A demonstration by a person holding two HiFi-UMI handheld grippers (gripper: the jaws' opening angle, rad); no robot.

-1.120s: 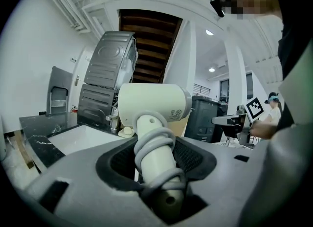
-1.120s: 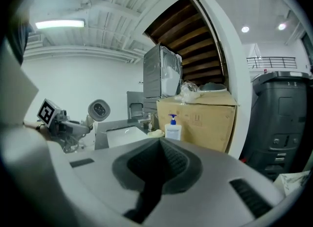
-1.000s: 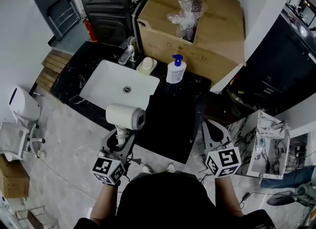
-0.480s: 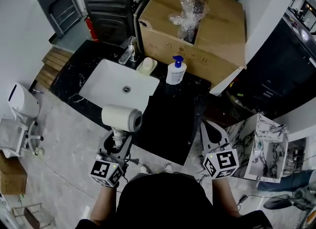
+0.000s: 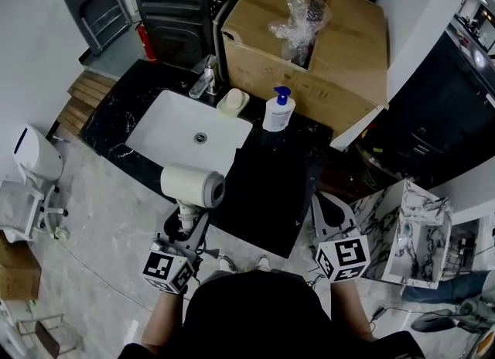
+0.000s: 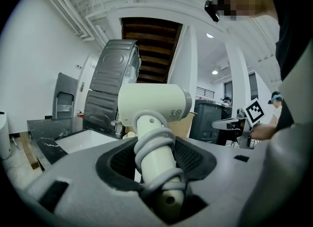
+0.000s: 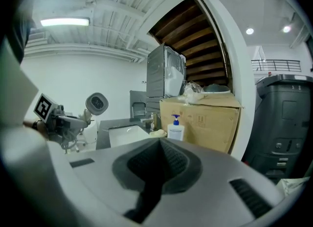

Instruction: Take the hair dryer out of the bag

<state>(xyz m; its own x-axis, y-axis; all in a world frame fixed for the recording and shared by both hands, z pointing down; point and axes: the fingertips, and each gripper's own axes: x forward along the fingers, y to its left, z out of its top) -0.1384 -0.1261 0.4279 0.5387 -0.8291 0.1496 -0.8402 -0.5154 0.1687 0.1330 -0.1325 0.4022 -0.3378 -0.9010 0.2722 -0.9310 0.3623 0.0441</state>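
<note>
Hair dryer (image 5: 193,185) upright in the left hand-held gripper (image 5: 188,224), over the near edge of the counter (image 5: 271,187), just in front of the sink (image 5: 182,129).
The left gripper view shows what the head view hides: jaws clamped on the dryer's handle, the grey cord (image 6: 155,143) coiled round it; the right gripper view alone shows the dryer's round end grille; the right hand-held gripper (image 5: 326,204) has its jaws together with nothing between them, at the counter's near right corner; open dark counter runs ahead of it to the pump bottle (image 5: 277,110) and cardboard box (image 5: 340,48).
</note>
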